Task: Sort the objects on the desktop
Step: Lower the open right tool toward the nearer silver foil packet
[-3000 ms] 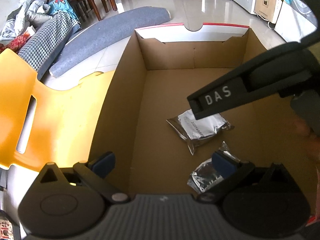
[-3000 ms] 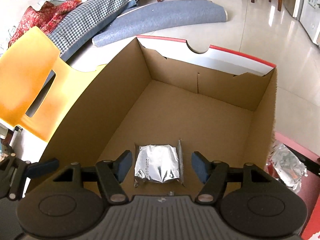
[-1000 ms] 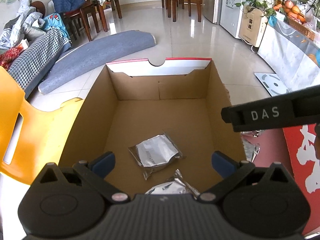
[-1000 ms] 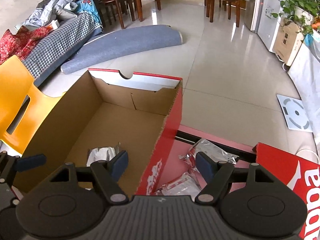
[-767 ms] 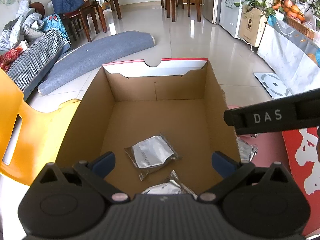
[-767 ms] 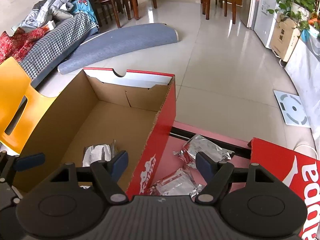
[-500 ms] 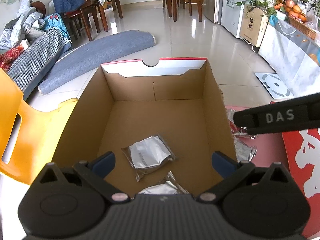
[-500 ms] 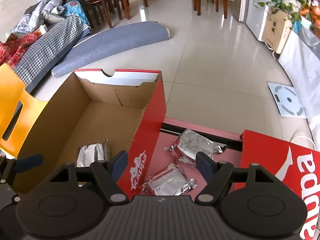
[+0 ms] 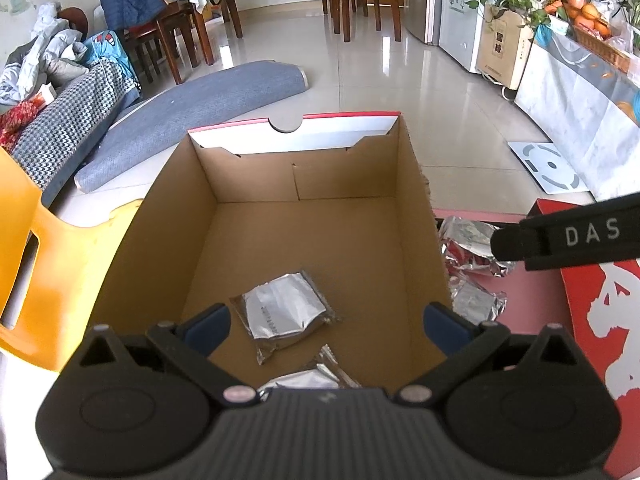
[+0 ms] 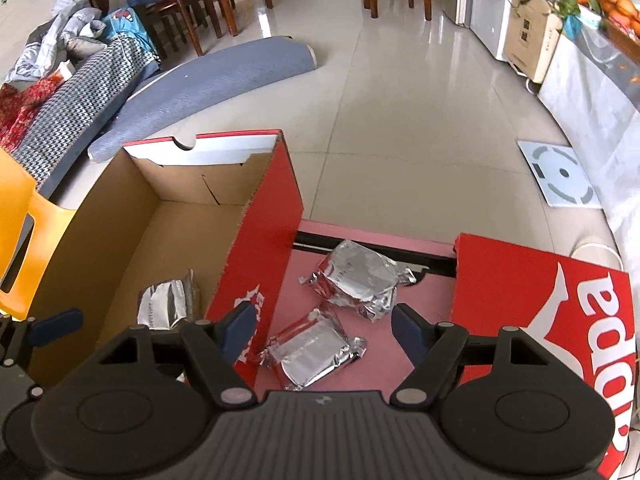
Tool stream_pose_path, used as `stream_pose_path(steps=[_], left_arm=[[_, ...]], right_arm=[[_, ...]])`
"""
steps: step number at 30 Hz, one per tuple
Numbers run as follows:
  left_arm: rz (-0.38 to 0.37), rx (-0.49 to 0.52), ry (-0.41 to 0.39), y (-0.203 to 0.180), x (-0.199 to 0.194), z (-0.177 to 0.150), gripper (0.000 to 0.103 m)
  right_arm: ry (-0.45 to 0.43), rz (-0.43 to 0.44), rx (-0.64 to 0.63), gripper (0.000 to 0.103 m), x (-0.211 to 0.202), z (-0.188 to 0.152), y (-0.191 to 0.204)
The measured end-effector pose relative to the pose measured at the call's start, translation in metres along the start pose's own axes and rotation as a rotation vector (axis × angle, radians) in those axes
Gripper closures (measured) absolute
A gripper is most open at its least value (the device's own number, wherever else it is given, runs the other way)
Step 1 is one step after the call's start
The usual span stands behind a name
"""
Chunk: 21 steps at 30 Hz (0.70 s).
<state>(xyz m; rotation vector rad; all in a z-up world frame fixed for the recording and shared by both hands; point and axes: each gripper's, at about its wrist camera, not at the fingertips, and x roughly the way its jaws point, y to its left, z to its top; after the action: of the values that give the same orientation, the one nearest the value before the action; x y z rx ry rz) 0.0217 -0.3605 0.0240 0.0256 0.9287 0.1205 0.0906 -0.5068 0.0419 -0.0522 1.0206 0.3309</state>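
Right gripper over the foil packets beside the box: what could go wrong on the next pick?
The right gripper is open over the near foil packet, hard against the box's red wall; its left finger may catch that wall. The far foil packet lies close by and could get nudged. Crinkled foil may slip.

Four silver foil packets are counted in all: two are seen inside the one open cardboard box [image 9: 256, 208], a flat one [image 9: 282, 314] and one partly hidden at the near edge [image 9: 308, 378]. Two more are seen on the pink surface beside the box, one farther [image 10: 356, 276] and one nearer [image 10: 314, 346]. One red lid [image 10: 560, 312] and two grippers, left [image 9: 324, 322] and right [image 10: 324, 330], are also counted.
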Motion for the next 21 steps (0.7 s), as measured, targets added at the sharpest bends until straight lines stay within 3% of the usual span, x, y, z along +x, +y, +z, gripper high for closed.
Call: stream_pose_path(steps=[21], left_arm=[[0.033,0.047,-0.015,-0.013,0.003,0.007,0.0]], right_arm=[[0.061,0.005,0.043,0.028,0.01,-0.007,-0.014]])
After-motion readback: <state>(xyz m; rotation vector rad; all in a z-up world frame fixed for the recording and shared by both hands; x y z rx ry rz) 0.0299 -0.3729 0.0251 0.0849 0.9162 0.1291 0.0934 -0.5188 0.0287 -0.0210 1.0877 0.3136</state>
